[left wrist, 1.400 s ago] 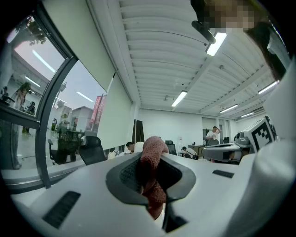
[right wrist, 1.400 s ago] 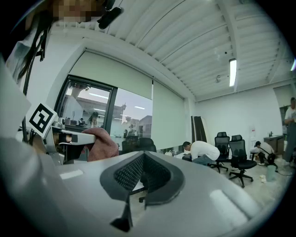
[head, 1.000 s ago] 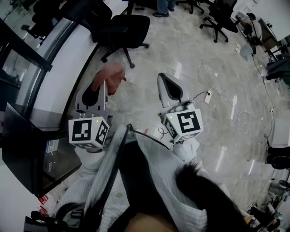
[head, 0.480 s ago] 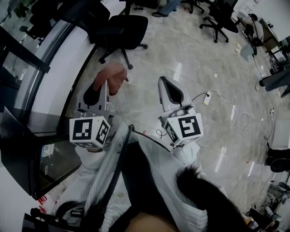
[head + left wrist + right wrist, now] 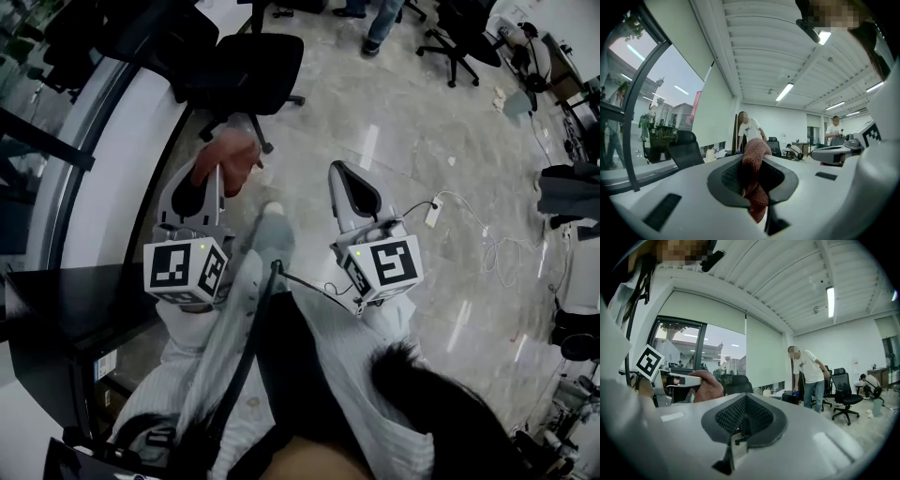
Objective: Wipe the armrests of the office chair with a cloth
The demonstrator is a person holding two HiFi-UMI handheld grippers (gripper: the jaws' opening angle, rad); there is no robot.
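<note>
Head view has my left gripper (image 5: 214, 178) clamped on the reddish cloth (image 5: 228, 157), right gripper (image 5: 341, 172) pinched closed on nothing, and the office chair (image 5: 251, 66) well apart at the far side, so I reckon I'm just carrying the cloth over and next gotta close in to start wiping.

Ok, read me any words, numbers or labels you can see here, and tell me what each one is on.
Nothing here can be read as text.
Markers on the left tool cube and the right tool cube: black-and-white squares, no letters.
The red banner outside the window: too blurred to read.
The pale sticker on the dark cabinet: too small to read.
</note>
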